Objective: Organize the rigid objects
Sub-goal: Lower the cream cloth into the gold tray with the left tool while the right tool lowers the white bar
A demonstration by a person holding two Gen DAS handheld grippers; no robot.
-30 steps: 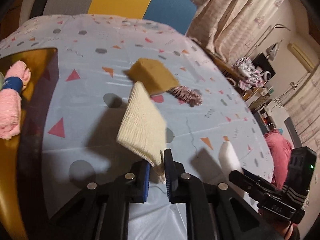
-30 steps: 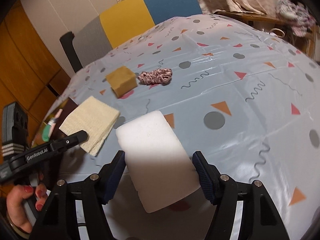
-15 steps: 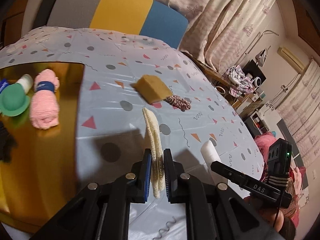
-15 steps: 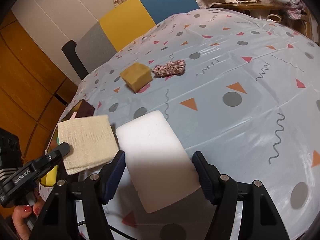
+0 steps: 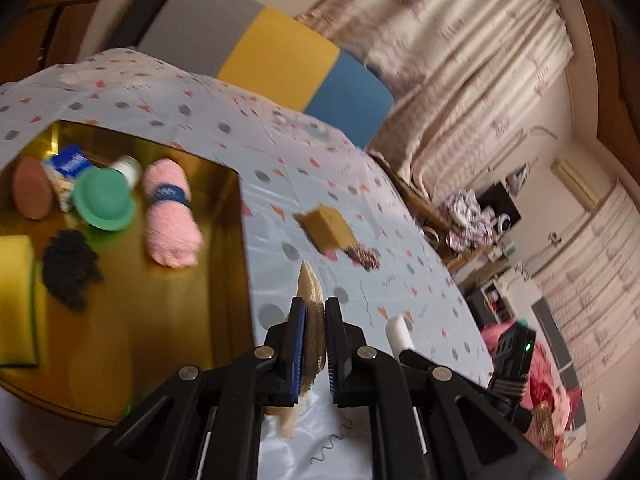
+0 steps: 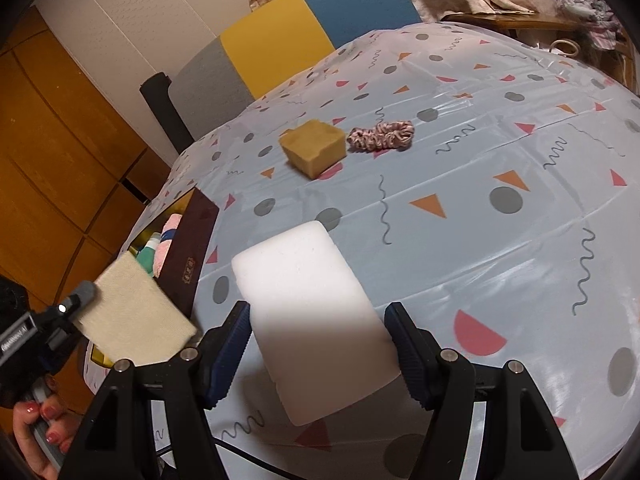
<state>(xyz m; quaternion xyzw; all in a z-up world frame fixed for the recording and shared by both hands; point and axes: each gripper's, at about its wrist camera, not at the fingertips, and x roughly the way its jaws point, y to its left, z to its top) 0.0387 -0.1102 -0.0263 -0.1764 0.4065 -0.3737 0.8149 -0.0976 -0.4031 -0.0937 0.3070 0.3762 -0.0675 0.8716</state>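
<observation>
My left gripper (image 5: 315,309) is shut on a cream woven cloth (image 5: 309,285), seen edge-on and held in the air by the right rim of the gold tray (image 5: 240,248). In the right wrist view the same cloth (image 6: 136,314) hangs over the tray's dark side wall (image 6: 196,248). My right gripper (image 6: 320,340) is shut on a white foam block (image 6: 312,304), lifted off the patterned tablecloth. A tan sponge (image 6: 314,146) and a pink striped scrunchie (image 6: 380,134) lie on the table further back.
The tray holds a pink rolled towel (image 5: 170,216), a green lid (image 5: 104,200), a black scrunchie (image 5: 70,272), a yellow sponge (image 5: 16,300) and a small blue-and-white box (image 5: 70,164). A grey, yellow and blue chair back (image 6: 280,48) stands behind the table.
My left gripper carried the cream cloth up and leftward to the tray's edge, and the cloth turned edge-on. My right gripper shifted slightly the same way with the white block.
</observation>
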